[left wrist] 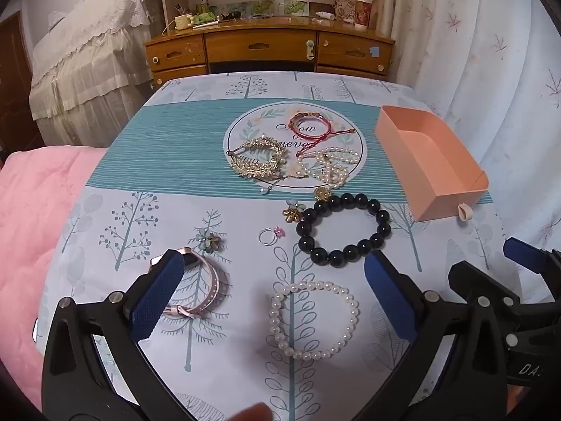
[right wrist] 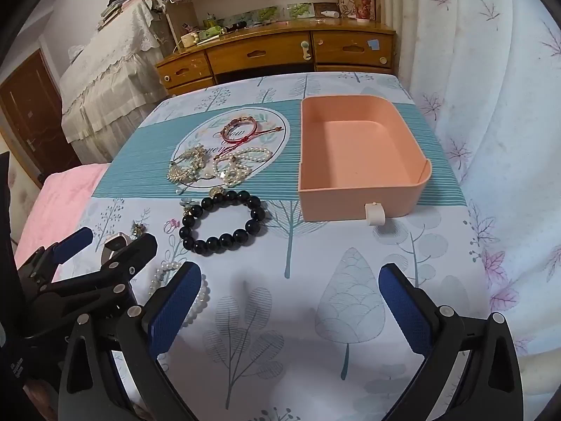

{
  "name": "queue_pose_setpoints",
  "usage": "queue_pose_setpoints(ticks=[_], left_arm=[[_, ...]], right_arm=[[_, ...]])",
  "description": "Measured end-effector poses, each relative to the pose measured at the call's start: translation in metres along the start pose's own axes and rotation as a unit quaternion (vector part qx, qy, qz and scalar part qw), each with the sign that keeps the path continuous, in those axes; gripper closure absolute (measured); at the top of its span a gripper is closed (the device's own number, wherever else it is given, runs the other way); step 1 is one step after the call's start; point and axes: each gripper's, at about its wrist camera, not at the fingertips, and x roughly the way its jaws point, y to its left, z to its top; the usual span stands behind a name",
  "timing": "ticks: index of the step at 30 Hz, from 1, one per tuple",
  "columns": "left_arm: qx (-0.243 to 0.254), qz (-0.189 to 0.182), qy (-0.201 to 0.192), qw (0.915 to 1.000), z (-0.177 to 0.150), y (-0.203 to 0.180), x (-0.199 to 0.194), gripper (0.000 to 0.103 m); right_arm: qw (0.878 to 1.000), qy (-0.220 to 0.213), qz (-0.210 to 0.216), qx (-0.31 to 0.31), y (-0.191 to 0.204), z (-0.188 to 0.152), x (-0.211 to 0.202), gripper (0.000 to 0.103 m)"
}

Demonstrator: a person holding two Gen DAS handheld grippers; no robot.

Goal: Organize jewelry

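Both tools stood wide and empty. The left tool [left wrist: 273, 301] hovered over the white pearl bracelet [left wrist: 313, 319], apparently lined up to take it. The right tool [right wrist: 291, 305] hung over bare worktop [right wrist: 403, 245]. The pink tray [right wrist: 354, 147] lay empty beside the scattered jewelry, presumably awaiting it.

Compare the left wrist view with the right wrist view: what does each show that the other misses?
Only the left wrist view shows the whole white pearl bracelet and the pink-strapped watch laid out.

Only the right wrist view looks into the peach plastic drawer box, which holds nothing, and faces its white pull tab.

Both show the black bead bracelet, the gold leaf piece and the red cord bracelet.
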Motion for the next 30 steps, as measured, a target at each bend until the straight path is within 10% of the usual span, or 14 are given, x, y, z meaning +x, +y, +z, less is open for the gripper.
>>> queue_pose_setpoints(ticks=[30], left_arm=[[-0.002,-0.007,0.037,0.9993,-0.003,0.004,0.015,0.017]], right_arm=[[1.000,0.025,0.001,0.005,0.006,-0.001,0.017,0.001]])
